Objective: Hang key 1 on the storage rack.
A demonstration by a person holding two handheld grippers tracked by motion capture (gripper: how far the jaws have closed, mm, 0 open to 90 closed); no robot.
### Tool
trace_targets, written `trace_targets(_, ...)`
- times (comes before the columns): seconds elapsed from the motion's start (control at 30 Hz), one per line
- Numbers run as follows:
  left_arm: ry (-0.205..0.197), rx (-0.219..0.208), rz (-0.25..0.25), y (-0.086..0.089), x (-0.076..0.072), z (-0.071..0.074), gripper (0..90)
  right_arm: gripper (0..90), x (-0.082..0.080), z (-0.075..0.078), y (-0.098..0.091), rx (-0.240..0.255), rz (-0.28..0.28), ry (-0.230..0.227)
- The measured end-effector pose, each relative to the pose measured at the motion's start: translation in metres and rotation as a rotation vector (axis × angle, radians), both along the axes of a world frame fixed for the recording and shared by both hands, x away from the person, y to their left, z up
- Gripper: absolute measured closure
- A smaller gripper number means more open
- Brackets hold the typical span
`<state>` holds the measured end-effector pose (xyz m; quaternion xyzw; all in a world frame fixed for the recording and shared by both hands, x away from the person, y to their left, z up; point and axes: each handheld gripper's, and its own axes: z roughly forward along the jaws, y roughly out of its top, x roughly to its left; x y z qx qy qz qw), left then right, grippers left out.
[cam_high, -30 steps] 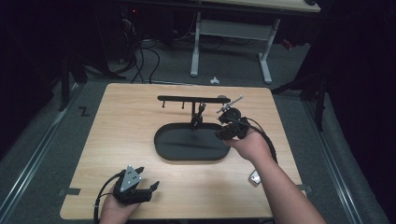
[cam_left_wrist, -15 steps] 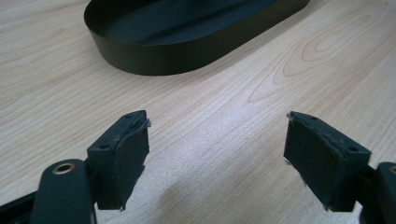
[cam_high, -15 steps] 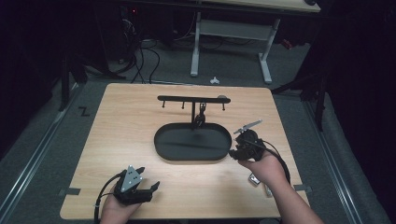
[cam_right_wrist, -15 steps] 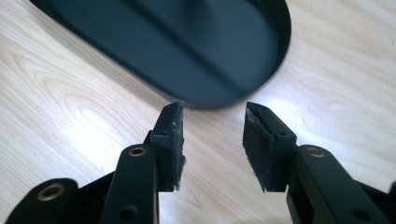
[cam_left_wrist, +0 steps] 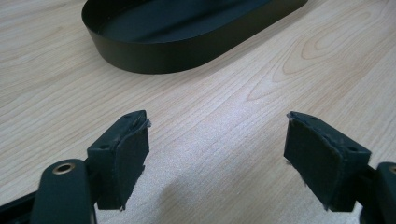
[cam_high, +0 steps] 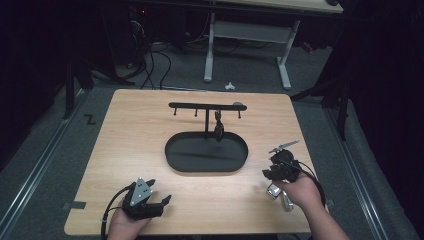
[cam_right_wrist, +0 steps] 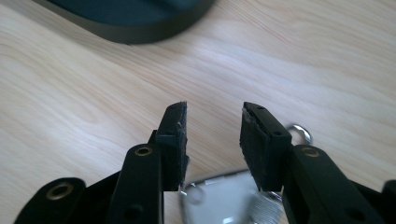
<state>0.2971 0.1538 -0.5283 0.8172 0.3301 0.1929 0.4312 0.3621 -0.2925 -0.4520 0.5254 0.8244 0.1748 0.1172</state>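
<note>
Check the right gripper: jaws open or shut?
Open. In the right gripper view the right gripper shows bare wood between its two jaws, nothing held; a silvery metal object lies on the table just beneath them.

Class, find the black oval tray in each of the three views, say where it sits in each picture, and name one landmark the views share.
High view: the black oval tray sits mid-table, under the hanging rack.
Left gripper view: top centre, beyond the open tongs.
Right gripper view: its rim crosses the top left edge, blurred.
Shared landmark: the light wooden tabletop around the tray.
</note>
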Motion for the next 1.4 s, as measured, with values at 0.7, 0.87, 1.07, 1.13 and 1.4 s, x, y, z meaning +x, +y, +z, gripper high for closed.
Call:
trace_targets(0.7,-0.002,0.006,-0.001,0.0,0.001,-0.001,22.6,64.5,0.029,-0.027,-0.045,0.025,-0.176,0.194)
trace_targets(0.87,-0.002,0.004,0.001,0.001,0.001,0.0,22.6,66.0,0.034,-0.036,-0.04,0.004,-0.175,0.237)
trace_targets(1.07,-0.005,0.002,0.001,0.001,0.001,0.0,22.7,69.6,0.032,-0.035,-0.016,-0.044,-0.075,0.233)
trace_targets(1.13,-0.006,0.003,0.001,0.001,0.001,0.0,22.7,69.6,0.03,-0.035,-0.007,-0.047,-0.051,0.23)
trace_targets(1.4,-0.007,0.003,0.003,0.002,0.001,0.0,22.6,69.3,0.03,-0.037,0.026,-0.041,0.056,0.219)
